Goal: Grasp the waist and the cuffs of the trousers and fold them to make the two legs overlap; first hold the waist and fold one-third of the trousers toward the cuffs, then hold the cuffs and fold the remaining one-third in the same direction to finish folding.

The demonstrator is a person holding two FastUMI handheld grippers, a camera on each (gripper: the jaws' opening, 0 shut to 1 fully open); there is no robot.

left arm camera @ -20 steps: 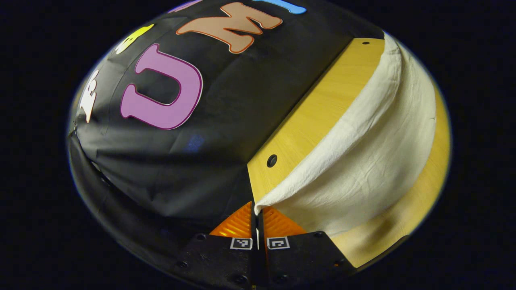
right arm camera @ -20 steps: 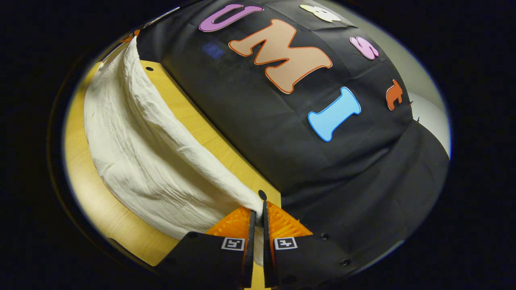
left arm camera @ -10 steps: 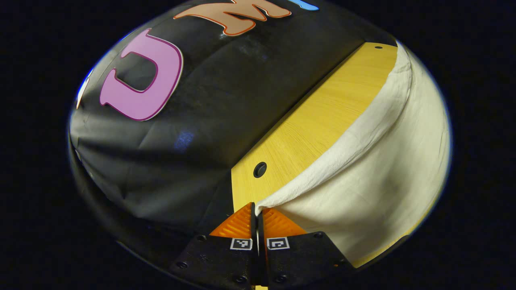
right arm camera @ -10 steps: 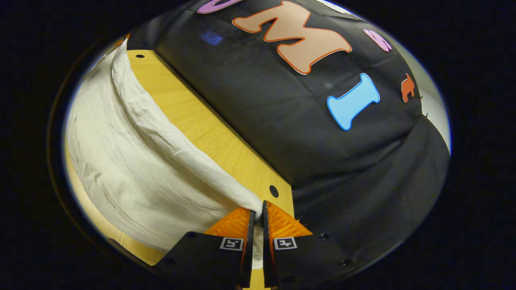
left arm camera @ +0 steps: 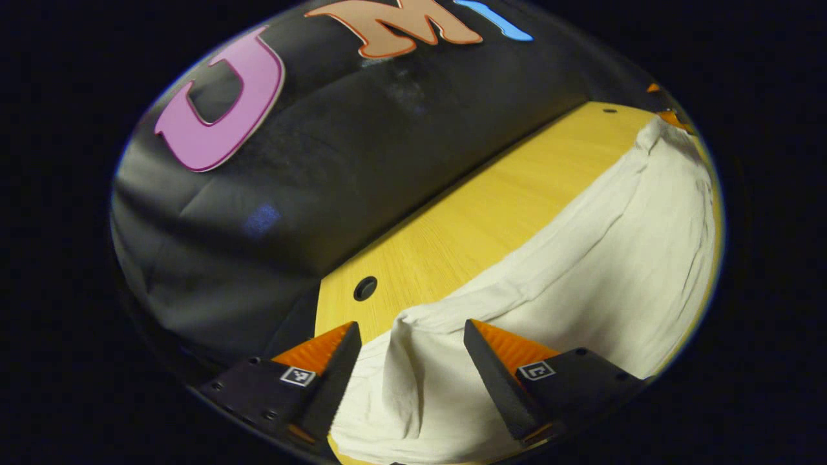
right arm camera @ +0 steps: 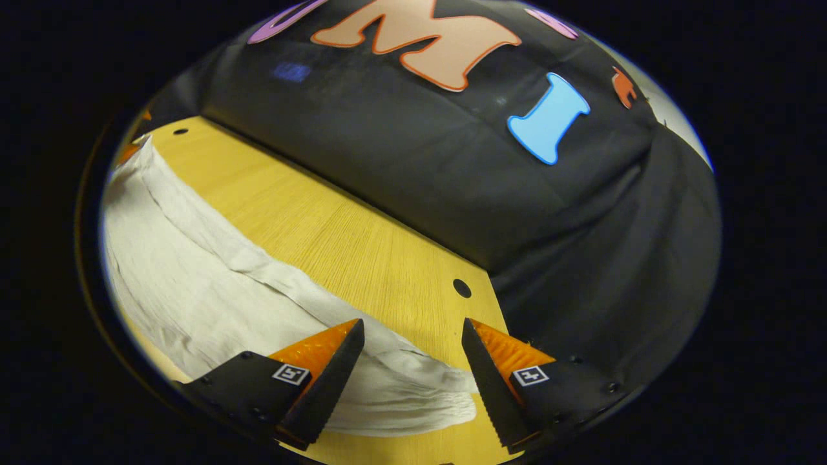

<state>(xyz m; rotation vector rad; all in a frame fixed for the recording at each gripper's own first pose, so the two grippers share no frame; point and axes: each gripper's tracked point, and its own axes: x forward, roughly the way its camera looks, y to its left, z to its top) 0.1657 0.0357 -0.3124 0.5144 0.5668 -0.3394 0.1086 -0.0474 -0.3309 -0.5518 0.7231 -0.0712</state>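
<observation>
Both grippers stood wide, fingers spread with nothing pinched between them: the left gripper (left arm camera: 410, 329) and the right gripper (right arm camera: 412, 326) each hung over an end of the trousers (left arm camera: 581, 271). The cream trousers lay on the table (right arm camera: 336, 239), near the wall.

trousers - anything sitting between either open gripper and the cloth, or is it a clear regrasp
Nothing visible is in the way. The left gripper stands open right over the white trousers, and the right gripper is open with the cloth's edge between its fingers. Around them lies just bare wooden table.
</observation>
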